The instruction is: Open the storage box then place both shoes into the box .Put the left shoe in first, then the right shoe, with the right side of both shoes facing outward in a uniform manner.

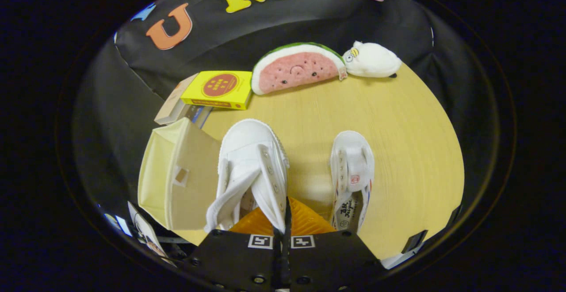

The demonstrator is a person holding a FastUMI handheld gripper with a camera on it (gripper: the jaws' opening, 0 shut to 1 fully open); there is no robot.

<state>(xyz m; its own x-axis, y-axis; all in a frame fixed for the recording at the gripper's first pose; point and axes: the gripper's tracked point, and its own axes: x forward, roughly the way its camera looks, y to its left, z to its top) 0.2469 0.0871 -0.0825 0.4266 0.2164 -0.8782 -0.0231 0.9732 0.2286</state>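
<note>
Gripper view looks down over the two fingers (286, 221) at a wooden table (398, 119). They are drawn together and pinch the edge of a white high-top shoe (252, 168) at its ankle opening, one finger inside the collar, one outside, with almost no gap between them. Whether the sole is lifted off the table cannot be told.

Taking this held shoe as the landmark: the cream storage box (174, 181) sits just to its left, nearly touching, with its lid already swung up and its mouth open. The second white shoe (352, 172) lies to its right, apart from it, toe pointing the same way. Beyond its toe, near the booth wall, rest a yellow carton (219, 89), a watermelon cushion (296, 68) and a white plush toy (371, 59).

The step in hand looks like carrying the first shoe into the box. To do it well, hold the pinch firm, because the canvas collar is soft and may fold or slip. Raise the shoe enough for its sole to pass over the box wall, move it left, and turn it so the right side faces outward before lowering. Release only once the sole rests flat inside.
</note>
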